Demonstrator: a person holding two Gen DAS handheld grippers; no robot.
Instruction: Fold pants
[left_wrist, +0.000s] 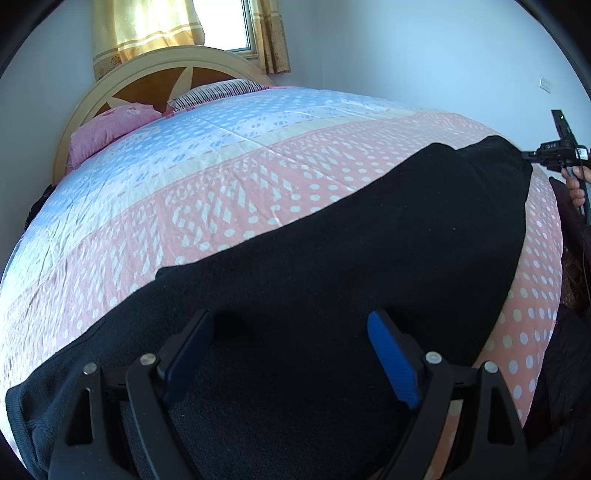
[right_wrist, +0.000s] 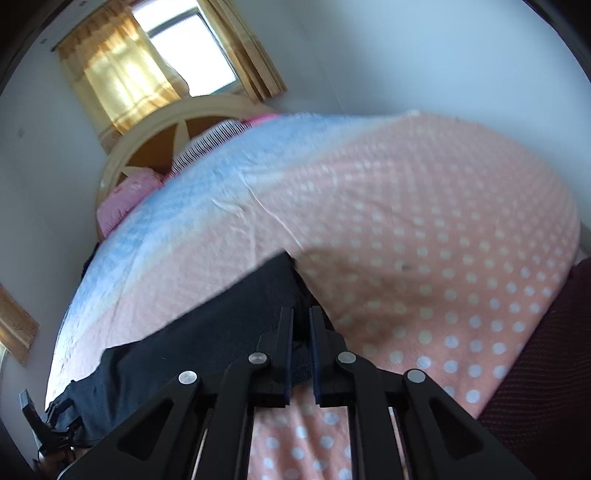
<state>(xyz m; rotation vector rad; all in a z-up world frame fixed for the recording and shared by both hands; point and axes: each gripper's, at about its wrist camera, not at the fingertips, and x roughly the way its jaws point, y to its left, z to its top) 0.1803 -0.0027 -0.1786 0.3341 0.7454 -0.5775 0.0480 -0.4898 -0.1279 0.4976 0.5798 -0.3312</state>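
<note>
A: So, pants (left_wrist: 332, 266) lie flat across the near edge of the bed (left_wrist: 229, 177), on the dotted cover. Step?

B: Looks like gripping ends for the fold. Right gripper (right_wrist: 301, 325) is pinched tight on one end; left gripper (left_wrist: 291, 354) hovers spread wide over the other, holding nothing.

A: Next?

B: Probably left clamps down, then both lift together.

Black pants (left_wrist: 332, 258) lie spread flat across a pink, white-dotted bedspread, filling the lower centre of the left wrist view and stretching toward its upper right, where one end rises slightly off the bed. In the blurred right wrist view the dark fabric (right_wrist: 207, 332) runs from lower left to the centre bottom.
</note>
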